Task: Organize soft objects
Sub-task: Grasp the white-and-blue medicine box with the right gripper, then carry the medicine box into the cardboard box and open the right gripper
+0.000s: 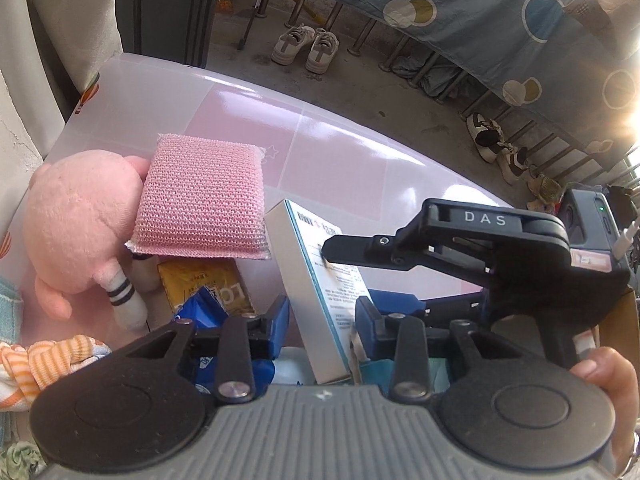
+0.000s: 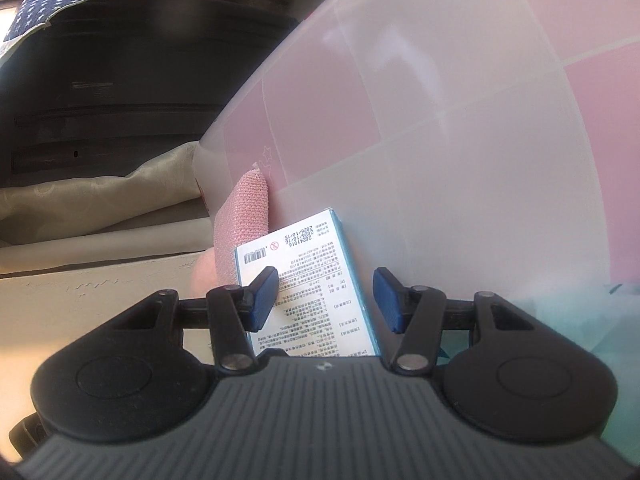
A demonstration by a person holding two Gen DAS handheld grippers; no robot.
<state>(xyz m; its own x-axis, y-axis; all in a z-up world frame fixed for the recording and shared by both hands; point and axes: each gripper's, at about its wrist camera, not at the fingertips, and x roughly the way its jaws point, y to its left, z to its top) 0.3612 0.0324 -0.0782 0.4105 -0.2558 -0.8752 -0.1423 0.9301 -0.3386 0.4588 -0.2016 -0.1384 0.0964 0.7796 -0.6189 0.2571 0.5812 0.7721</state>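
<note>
Item: white carton with teal edge (image 1: 316, 292), upright in a translucent pink-checked bin (image 1: 224, 96), leaning by the pink mesh sponge (image 1: 200, 204) and pink plush toy (image 1: 80, 232).

Tools: left gripper (image 1: 322, 316) partly open, blue pads flanking the carton's lower edge, contact not clear. Right gripper (image 2: 324, 298) half open astride the printed face, pads apart from it.

Hazards, judged: both tools crowd one rigid carton; a squeeze could tip it onto the sponge, or the jaws could collide.

Surface: bin also holds a yellow packet (image 1: 204, 284) and blue wrapper.

Room: concrete floor, shoes (image 1: 306, 46), draped circle-patterned cloth (image 1: 480, 8).
</note>
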